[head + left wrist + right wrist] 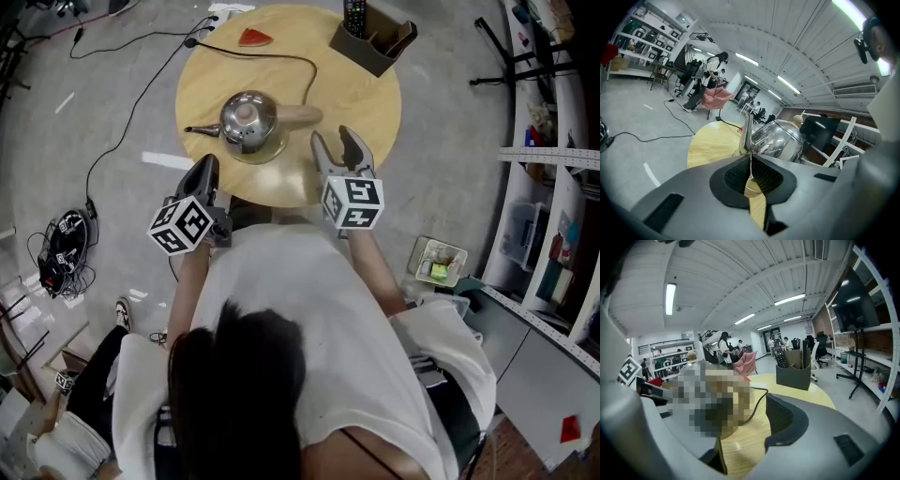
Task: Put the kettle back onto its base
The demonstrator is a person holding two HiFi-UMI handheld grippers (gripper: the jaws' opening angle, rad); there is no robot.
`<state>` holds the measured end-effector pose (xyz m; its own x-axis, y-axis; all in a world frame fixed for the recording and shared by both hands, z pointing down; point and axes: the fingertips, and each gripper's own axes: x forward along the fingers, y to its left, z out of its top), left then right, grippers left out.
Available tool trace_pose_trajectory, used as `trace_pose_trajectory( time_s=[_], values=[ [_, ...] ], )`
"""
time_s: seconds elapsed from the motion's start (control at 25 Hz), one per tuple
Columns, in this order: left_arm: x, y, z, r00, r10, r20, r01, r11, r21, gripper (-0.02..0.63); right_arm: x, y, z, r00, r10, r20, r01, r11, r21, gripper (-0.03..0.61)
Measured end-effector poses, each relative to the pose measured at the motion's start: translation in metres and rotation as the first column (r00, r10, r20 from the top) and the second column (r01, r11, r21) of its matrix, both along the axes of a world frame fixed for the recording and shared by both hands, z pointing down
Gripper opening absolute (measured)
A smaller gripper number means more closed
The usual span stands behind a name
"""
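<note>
Right claw (pixel 333 141) released, jaws apart, empty, just beside the wooden handle (pixel 298 115) of the kettle (pixel 248 120). Left claw (pixel 208 167) clenched on nothing, by the worktop (pixel 366 103) near edge. Kettle stands upright mid-worktop; can't tell if the base is under it. Risk: a shallow grip on the smooth handle lets the kettle swing and tip, or it snags the cord (pixel 281 58).

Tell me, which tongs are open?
The right tongs: their jaws stand wide apart, with nothing between them, while the left tongs are pressed shut.
</note>
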<state>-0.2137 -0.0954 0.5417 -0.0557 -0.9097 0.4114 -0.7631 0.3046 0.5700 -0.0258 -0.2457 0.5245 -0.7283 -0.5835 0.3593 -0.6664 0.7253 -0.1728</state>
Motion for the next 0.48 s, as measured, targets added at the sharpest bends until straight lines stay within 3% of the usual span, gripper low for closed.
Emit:
trace_pose_trajectory(
  time_s=[0.48],
  values=[
    [0.040, -0.009, -0.036, 0.993, 0.079, 0.084, -0.087, 0.993, 0.085, 0.032, 0.009, 0.032, -0.033, 0.998, -0.052, 0.023, 0.051, 0.998, 0.030, 0.233]
  ],
)
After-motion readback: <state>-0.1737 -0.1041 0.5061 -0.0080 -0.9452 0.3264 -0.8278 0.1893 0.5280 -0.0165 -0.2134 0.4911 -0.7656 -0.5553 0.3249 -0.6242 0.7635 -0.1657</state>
